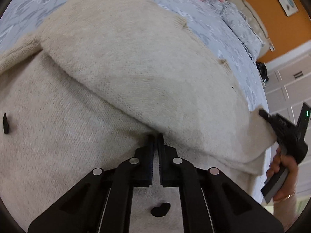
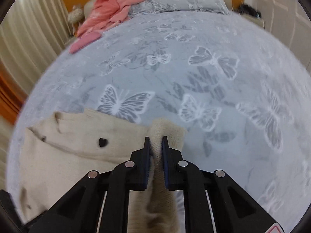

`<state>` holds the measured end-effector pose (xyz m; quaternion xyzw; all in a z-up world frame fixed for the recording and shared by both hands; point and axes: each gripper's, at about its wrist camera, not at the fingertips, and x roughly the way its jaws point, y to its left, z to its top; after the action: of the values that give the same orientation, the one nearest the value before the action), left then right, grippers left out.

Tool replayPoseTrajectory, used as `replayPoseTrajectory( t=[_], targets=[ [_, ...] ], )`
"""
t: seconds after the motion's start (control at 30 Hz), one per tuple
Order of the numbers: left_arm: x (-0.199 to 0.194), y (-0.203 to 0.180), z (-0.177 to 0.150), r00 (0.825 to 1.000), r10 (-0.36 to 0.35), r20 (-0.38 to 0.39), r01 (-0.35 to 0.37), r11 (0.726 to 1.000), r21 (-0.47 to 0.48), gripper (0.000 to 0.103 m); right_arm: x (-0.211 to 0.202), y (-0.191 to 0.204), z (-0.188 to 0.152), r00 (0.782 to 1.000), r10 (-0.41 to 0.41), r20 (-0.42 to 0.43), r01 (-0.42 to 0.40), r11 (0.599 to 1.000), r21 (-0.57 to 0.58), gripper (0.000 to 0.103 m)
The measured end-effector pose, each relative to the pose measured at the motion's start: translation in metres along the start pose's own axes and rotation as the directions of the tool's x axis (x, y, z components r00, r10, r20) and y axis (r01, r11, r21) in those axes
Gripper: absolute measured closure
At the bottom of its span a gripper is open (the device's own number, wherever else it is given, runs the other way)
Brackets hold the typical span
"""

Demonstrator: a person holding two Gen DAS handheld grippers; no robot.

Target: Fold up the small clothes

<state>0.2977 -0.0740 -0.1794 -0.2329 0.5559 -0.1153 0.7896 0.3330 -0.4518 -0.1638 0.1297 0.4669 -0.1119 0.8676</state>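
A cream knit sweater (image 1: 126, 62) with small black hearts lies on the bed, one layer folded over another. My left gripper (image 1: 155, 136) is shut on the edge of the folded layer. In the right wrist view the sweater (image 2: 77, 149) lies at the lower left. My right gripper (image 2: 156, 138) is shut on a bunched part of the cream knit (image 2: 167, 130), which runs back between the fingers. The right gripper (image 1: 261, 113) also shows in the left wrist view, at the sweater's right edge, held by a hand.
The bed has a grey butterfly-print cover (image 2: 194, 73). Pink clothes (image 2: 108, 13) lie at the far left by a matching pillow (image 2: 186, 0). An orange wall (image 1: 272, 19) and white cupboard doors (image 1: 287, 85) stand beyond the bed's right side.
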Motion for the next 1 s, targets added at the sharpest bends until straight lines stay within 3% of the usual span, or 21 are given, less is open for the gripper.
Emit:
replayPoseTrajectory(
  t=[0.07, 0.13, 0.17, 0.23, 0.3, 0.37, 0.43, 0.47, 0.57, 0.63, 0.73, 0.77, 0.8, 0.83, 0.87, 0.9, 1.0],
  targets=[
    [-0.005, 0.005, -0.001, 0.999, -0.052, -0.002, 0.052, 0.998, -0.024, 0.095, 0.015, -0.007, 0.001, 0.984, -0.155, -0.082, 0.156, 0.988, 0.003, 0.082],
    [-0.014, 0.014, -0.001, 0.994, -0.106, -0.011, 0.105, 0.992, -0.067, 0.081, -0.007, -0.011, -0.002, 0.985, -0.170, -0.006, 0.170, 0.983, 0.064, 0.081],
    [-0.026, 0.023, -0.001, 0.992, -0.122, 0.009, 0.123, 0.989, -0.084, 0.072, -0.030, -0.004, -0.006, 0.988, -0.137, 0.074, 0.131, 0.988, 0.077, 0.080],
    [-0.053, 0.043, 0.001, 0.990, -0.093, 0.103, 0.103, 0.990, -0.097, 0.059, -0.053, 0.021, -0.012, 0.993, -0.032, 0.115, 0.030, 0.999, 0.019, 0.075],
    [-0.072, 0.068, 0.007, 0.982, -0.059, 0.177, 0.088, 0.984, -0.158, 0.043, -0.057, 0.075, -0.020, 0.989, 0.141, 0.053, -0.134, 0.984, -0.118, 0.055],
    [-0.078, 0.100, 0.015, 0.978, -0.053, 0.203, 0.113, 0.948, -0.298, 0.038, -0.047, 0.127, -0.028, 0.967, 0.252, -0.033, -0.253, 0.943, -0.216, 0.054],
    [-0.074, 0.129, 0.022, 0.974, -0.109, 0.199, 0.188, 0.879, -0.438, 0.038, -0.033, 0.188, -0.033, 0.948, 0.304, -0.089, -0.316, 0.893, -0.320, 0.054],
    [-0.072, 0.144, 0.027, 0.962, -0.166, 0.217, 0.258, 0.817, -0.516, 0.038, -0.028, 0.209, -0.033, 0.945, 0.312, -0.102, -0.327, 0.878, -0.349, 0.054],
    [-0.069, 0.156, 0.041, 0.951, -0.204, 0.231, 0.303, 0.755, -0.581, 0.038, 0.000, 0.274, -0.023, 0.918, 0.352, -0.182, -0.395, 0.842, -0.367, 0.054],
    [-0.067, 0.160, 0.049, 0.940, -0.232, 0.249, 0.339, 0.718, -0.608, 0.038, 0.020, 0.308, -0.011, 0.911, 0.355, -0.211, -0.409, 0.844, -0.347, 0.051],
    [-0.061, 0.168, 0.058, 0.918, -0.286, 0.274, 0.396, 0.641, -0.658, 0.038, 0.050, 0.344, -0.001, 0.911, 0.333, -0.244, -0.398, 0.865, -0.305, 0.043],
    [-0.061, 0.170, 0.060, 0.912, -0.294, 0.285, 0.409, 0.629, -0.661, 0.043, 0.057, 0.352, 0.001, 0.911, 0.322, -0.256, -0.391, 0.871, -0.296, 0.042],
    [-0.063, 0.172, 0.061, 0.912, -0.277, 0.303, 0.410, 0.632, -0.657, 0.057, 0.065, 0.357, 0.001, 0.913, 0.308, -0.266, -0.381, 0.878, -0.290, 0.046],
    [-0.064, 0.173, 0.061, 0.913, -0.249, 0.323, 0.405, 0.643, -0.651, 0.066, 0.074, 0.366, -0.001, 0.902, 0.318, -0.291, -0.399, 0.872, -0.285, 0.060],
    [-0.066, 0.177, 0.059, 0.915, -0.225, 0.334, 0.395, 0.659, -0.640, 0.086, 0.076, 0.372, -0.004, 0.888, 0.331, -0.321, -0.426, 0.855, -0.297, 0.095],
    [-0.067, 0.182, 0.057, 0.918, -0.209, 0.336, 0.385, 0.669, -0.636, 0.095, 0.072, 0.381, -0.006, 0.889, 0.334, -0.314, -0.430, 0.843, -0.323, 0.095],
    [-0.072, 0.201, 0.047, 0.922, -0.141, 0.361, 0.354, 0.688, -0.634, 0.095, 0.035, 0.399, 0.001, 0.853, 0.478, -0.209, -0.521, 0.766, -0.375, 0.096]
  ],
)
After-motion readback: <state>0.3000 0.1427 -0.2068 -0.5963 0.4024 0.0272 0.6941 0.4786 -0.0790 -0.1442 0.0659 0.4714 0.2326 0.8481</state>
